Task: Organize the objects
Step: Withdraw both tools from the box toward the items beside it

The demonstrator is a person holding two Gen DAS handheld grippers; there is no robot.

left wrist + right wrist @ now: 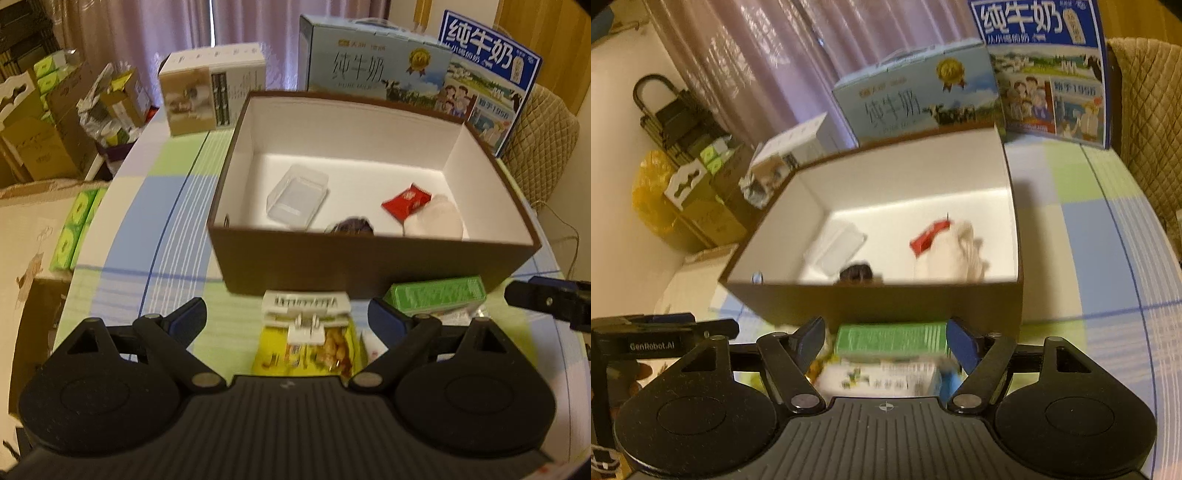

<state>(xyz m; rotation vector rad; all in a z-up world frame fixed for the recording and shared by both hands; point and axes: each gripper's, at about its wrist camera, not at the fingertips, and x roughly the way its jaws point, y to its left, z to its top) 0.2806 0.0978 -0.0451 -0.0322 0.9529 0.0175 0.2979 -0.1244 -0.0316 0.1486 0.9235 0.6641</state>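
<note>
box [369, 266] on table [177, 221]: clear tray [297, 199], red packet [406, 202], white cloth [439, 221] inside | left: snack bag [310, 350], green carton [892, 338] just before box | left gripper [288, 317] fingers wide, empty | right gripper [886, 341] fingers flank carton, contact unclear

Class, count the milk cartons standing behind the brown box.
2. The light blue milk carton stands directly behind the brown box; the dark blue milk carton stands to its right. Others may be hidden.
</note>
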